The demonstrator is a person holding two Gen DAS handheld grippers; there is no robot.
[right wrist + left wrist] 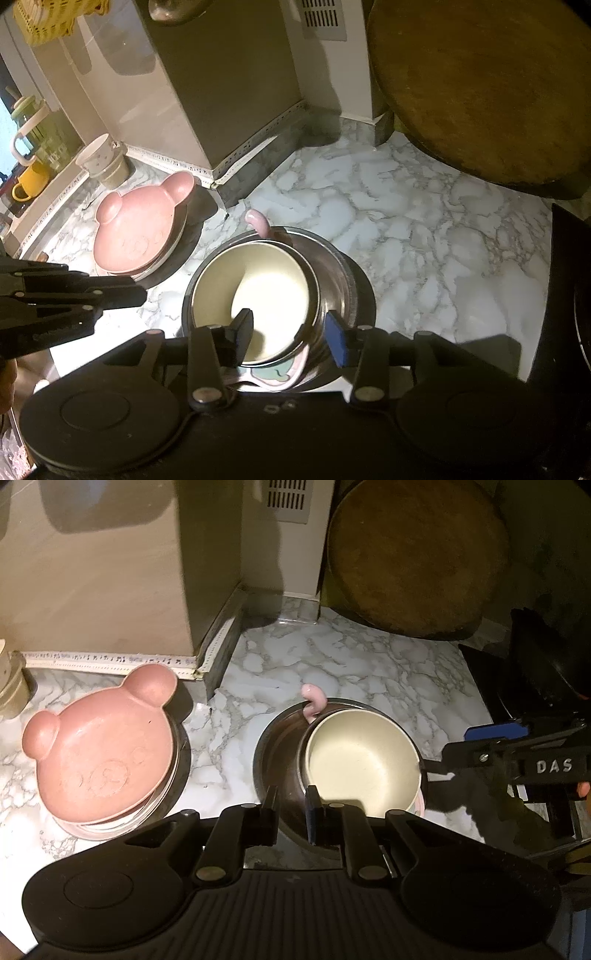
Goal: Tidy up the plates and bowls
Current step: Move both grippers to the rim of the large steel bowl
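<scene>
A cream bowl [360, 760] sits tilted inside a steel bowl [280, 760] on the marble counter, with a pink piece [313, 701] sticking up behind it. A pink bear-shaped plate [99, 746] lies on a stack of plates to the left. My left gripper [291, 805] is open over the steel bowl's near rim. My right gripper [291, 332] is open, its fingers straddling the near rim of the cream bowl [258, 295] and steel bowl [332, 273]. The bear plate also shows in the right wrist view [140, 229]. The right gripper also shows in the left wrist view [436, 768].
A round wooden board [413, 554] leans at the back right. A beige appliance [110, 572] stands at the back left. Cups [103, 158] and a yellow mug [29, 181] stand at far left. A dark stove edge [569, 295] lies at right.
</scene>
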